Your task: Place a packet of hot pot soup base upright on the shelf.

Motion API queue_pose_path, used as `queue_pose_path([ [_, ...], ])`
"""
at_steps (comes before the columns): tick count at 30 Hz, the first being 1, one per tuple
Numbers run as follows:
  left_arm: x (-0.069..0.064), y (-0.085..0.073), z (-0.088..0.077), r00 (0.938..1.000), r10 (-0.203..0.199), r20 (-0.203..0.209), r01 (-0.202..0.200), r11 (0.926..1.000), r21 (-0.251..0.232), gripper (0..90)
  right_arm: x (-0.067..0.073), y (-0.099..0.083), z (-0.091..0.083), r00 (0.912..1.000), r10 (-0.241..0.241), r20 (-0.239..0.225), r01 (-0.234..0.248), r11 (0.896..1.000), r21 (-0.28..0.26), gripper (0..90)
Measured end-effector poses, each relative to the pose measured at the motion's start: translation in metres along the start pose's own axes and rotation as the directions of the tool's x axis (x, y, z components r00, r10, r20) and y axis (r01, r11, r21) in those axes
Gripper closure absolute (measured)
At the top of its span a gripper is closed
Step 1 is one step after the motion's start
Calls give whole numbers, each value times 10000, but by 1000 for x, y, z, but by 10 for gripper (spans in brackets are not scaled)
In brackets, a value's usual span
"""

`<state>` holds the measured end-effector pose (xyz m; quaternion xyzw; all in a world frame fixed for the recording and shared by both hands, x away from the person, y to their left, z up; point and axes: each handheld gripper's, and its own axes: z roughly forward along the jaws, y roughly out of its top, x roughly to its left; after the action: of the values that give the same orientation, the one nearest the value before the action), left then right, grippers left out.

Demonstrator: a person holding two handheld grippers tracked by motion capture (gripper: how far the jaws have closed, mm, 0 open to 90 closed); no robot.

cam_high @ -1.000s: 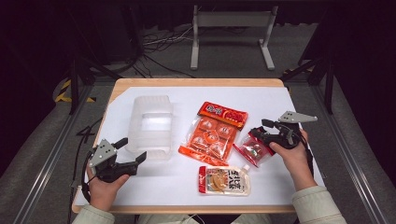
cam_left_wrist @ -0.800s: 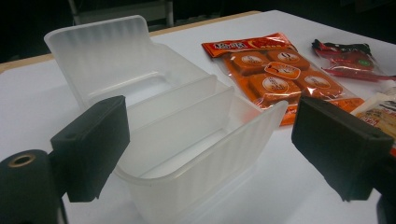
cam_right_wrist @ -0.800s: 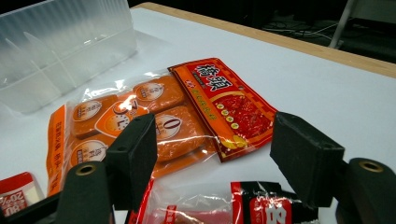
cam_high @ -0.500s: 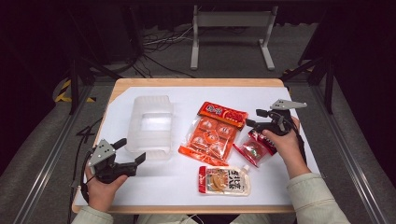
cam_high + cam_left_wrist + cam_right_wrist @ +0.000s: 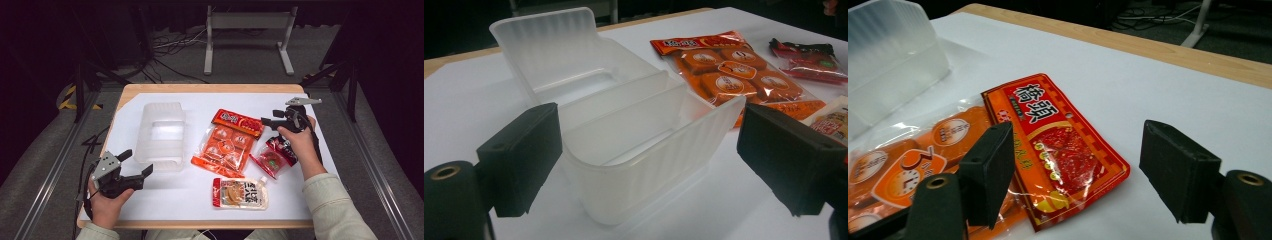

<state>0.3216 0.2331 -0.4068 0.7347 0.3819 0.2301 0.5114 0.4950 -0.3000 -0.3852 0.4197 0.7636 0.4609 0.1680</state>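
A translucent plastic container (image 5: 161, 135) with a divider (image 5: 624, 107) stands open at the table's left. My left gripper (image 5: 136, 162) is open just in front of its near end, and the near wall (image 5: 649, 165) shows between the jaws, apart from both. A clear bag of orange snacks (image 5: 225, 147) lies mid-table, its far end overlapped by a red-orange packet (image 5: 238, 122). My right gripper (image 5: 270, 118) hovers open to the right of that packet (image 5: 1063, 150), holding nothing. A small red packet (image 5: 272, 159) lies by the right wrist.
A printed pouch (image 5: 240, 193) lies near the front edge. The white sheet (image 5: 200, 102) covers the wooden table (image 5: 210, 88), with bare sheet at the back. A metal stand (image 5: 247, 30) and cables are on the floor beyond.
My right gripper has moved away from me, from over the small red packet up beside the red-orange packet. The left gripper has barely shifted.
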Motion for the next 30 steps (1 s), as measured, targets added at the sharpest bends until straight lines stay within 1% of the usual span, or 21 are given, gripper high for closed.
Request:
queue_pose_path([
  [7, 0, 0, 1, 10000, 66, 42, -66, 10000, -18, 117, -8, -5, 18, 9997, 223, 108, -229, 9981, 565, 301],
  [10, 0, 0, 2, 9998, 129, 117, -128, 9999, -63, 130, -11, -10, 24, 9990, 208, 396, -241, 9962, 839, 299],
  [11, 0, 0, 2, 9998, 135, 143, -134, 9999, -62, 131, -12, -11, 25, 9988, 251, 418, -288, 9955, 902, 299],
  [16, 0, 0, 2, 9998, 206, 83, -206, 9998, -55, 133, -15, -16, 35, 9986, 474, 255, -502, 9907, 1268, 296],
  [19, 0, -1, 2, 9998, 184, 86, -183, 9998, -59, 134, -16, -18, 38, 9983, 559, 162, -576, 9896, 1316, 296],
  [21, 0, -1, 2, 9996, 204, 200, -203, 9998, -67, 150, -16, -20, 44, 9972, 737, 124, -748, 9873, 1404, 298],
  [24, 0, -1, 2, 9994, 233, 250, -231, 9997, -90, 155, -15, -21, 46, 9962, 870, 56, -869, 9860, 1421, 302],
  [30, 1, -1, 3, 9995, 198, 255, -197, 9998, -31, 153, -15, -24, 52, 9949, 1002, 58, -999, 9823, 1583, 298],
])
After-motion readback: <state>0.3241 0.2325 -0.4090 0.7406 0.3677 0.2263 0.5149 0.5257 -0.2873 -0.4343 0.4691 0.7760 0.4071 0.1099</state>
